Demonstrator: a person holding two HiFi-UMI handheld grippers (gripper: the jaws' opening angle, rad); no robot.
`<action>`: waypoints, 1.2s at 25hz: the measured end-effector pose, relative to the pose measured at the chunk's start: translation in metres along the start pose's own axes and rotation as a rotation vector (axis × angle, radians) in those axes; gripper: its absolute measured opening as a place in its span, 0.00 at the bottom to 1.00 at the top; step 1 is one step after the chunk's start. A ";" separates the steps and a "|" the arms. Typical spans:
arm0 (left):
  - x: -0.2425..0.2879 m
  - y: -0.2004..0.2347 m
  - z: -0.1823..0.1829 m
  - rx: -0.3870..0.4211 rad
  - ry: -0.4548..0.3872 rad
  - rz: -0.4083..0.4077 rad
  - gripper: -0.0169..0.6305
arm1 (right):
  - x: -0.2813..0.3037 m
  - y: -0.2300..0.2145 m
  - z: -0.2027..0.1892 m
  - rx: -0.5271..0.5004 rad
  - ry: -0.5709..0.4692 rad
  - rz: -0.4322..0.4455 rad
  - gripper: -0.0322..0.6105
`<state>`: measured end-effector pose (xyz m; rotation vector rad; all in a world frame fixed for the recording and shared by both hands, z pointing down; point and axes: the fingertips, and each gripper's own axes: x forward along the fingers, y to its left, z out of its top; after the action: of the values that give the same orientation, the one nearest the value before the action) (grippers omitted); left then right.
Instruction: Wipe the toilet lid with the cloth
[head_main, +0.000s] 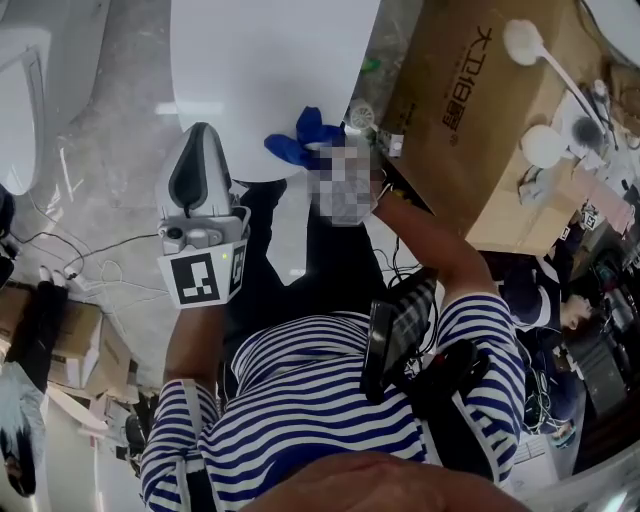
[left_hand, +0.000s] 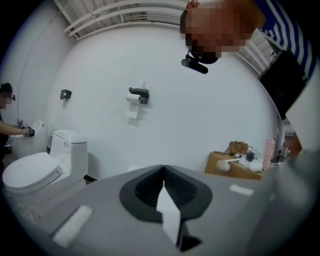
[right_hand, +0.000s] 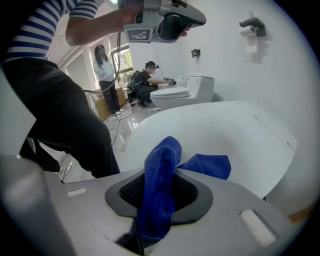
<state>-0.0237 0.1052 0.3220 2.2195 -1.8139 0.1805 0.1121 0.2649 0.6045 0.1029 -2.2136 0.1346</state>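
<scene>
The white toilet lid (head_main: 260, 70) lies closed in front of me and fills the middle of the right gripper view (right_hand: 220, 132). My right gripper (right_hand: 167, 170) is shut on the blue cloth (right_hand: 159, 185), which bunches between the jaws. One corner of the cloth (head_main: 298, 140) hangs over the lid's near edge. In the head view a blur patch hides most of the right gripper. My left gripper (head_main: 203, 135) is held up left of the lid, away from it, jaws shut and empty (left_hand: 163, 167). It points at a white wall.
A cardboard box (head_main: 470, 110) with brushes on top stands right of the toilet. Cables (head_main: 70, 270) trail on the floor at left. A second toilet (left_hand: 32, 172) stands along the wall with a paper holder (left_hand: 137, 95) above. Other people (right_hand: 145, 82) work beyond.
</scene>
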 end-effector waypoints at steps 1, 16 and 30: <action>-0.003 0.001 -0.001 0.001 0.000 0.002 0.03 | 0.002 0.008 0.001 0.000 -0.002 0.011 0.23; -0.046 0.021 0.033 0.006 -0.074 0.039 0.03 | -0.028 0.005 0.072 0.068 -0.100 -0.088 0.23; -0.109 0.020 0.150 0.091 -0.136 0.018 0.03 | -0.229 -0.070 0.243 0.227 -0.406 -0.495 0.23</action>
<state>-0.0772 0.1611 0.1525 2.3303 -1.9325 0.1202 0.0668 0.1688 0.2804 0.8613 -2.4900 0.0942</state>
